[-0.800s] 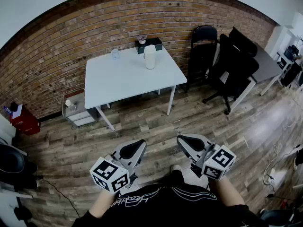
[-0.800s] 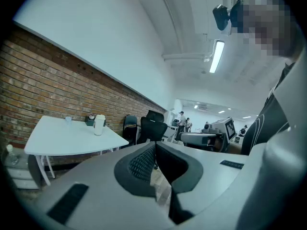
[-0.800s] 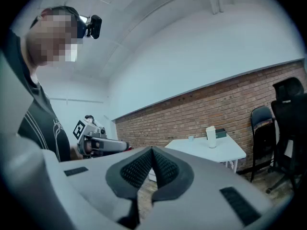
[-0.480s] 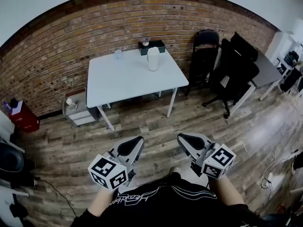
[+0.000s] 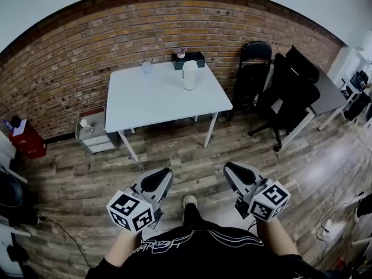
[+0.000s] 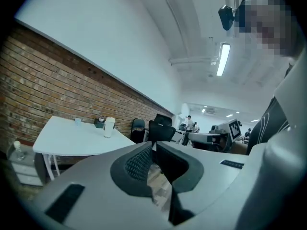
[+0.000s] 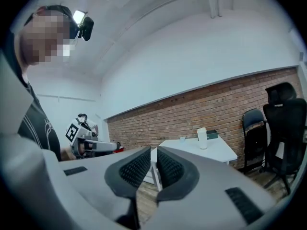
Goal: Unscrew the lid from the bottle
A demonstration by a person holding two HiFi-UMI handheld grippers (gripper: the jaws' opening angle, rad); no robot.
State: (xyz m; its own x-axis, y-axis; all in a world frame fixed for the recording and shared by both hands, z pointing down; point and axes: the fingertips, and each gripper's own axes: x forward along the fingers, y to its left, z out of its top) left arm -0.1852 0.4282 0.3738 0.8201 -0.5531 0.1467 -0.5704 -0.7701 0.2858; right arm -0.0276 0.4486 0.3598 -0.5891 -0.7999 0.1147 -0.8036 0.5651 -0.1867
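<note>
In the head view the person has stepped forward since a moment ago: a shoe (image 5: 189,201) now lands on the wooden plank floor (image 5: 174,150) between the left gripper (image 5: 157,181) and right gripper (image 5: 237,176), which are held low as before. The tall white plastic bottle (image 5: 189,75), lid seemingly on, stands near the far edge of the white rectangular table (image 5: 151,100), well apart from both. The left gripper view shows its jaws closed together on nothing. The right gripper view shows the same. This looks like the approach only; unscrewing has not begun.

L gripper (image 6: 153,146) closed; bottle (image 6: 109,127) on table (image 6: 67,139)
</note>
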